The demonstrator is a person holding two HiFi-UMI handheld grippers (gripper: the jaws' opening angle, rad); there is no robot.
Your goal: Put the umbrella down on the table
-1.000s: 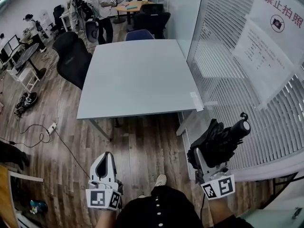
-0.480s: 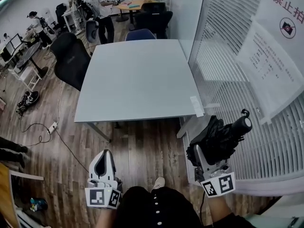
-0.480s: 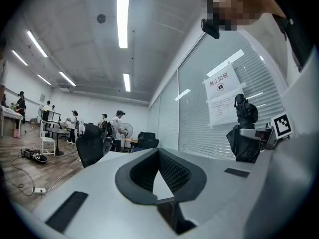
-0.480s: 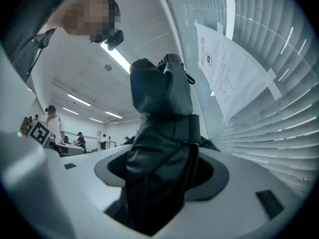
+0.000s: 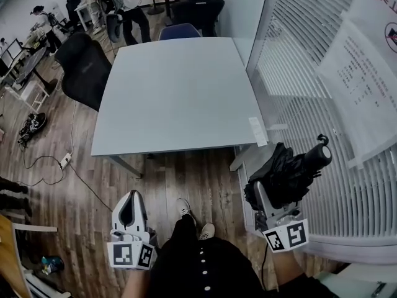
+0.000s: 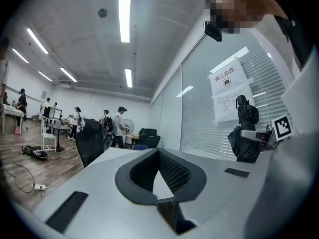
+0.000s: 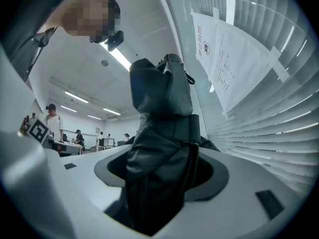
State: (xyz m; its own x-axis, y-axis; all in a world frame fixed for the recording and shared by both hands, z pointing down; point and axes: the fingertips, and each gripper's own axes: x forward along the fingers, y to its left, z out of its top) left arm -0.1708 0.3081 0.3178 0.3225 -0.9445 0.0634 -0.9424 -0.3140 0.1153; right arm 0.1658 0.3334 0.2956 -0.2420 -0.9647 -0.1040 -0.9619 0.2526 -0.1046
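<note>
A folded black umbrella (image 5: 288, 174) stands in my right gripper (image 5: 270, 190), which is shut on its bundled canopy; the handle end (image 5: 319, 154) points up and away toward the blinds. In the right gripper view the umbrella (image 7: 162, 133) fills the space between the jaws of the right gripper (image 7: 159, 171). The grey table (image 5: 180, 98) lies ahead, its near edge a step beyond both grippers, with a bare top. My left gripper (image 5: 131, 198) hangs low on the left over the wooden floor, its fingertips meeting with nothing between them, and the left gripper (image 6: 158, 156) faces the room.
A glass wall with blinds (image 5: 310, 85) and taped papers runs along the right, close to the umbrella. Black office chairs (image 5: 80, 67) stand left of the table, and a blue chair (image 5: 180, 31) at its far end. Cables and a power strip (image 5: 65, 161) lie on the floor. People (image 5: 133, 5) stand at the back.
Both grippers have moved forward toward the table, the umbrella still held. One of the person's feet has stepped ahead between the grippers.
</note>
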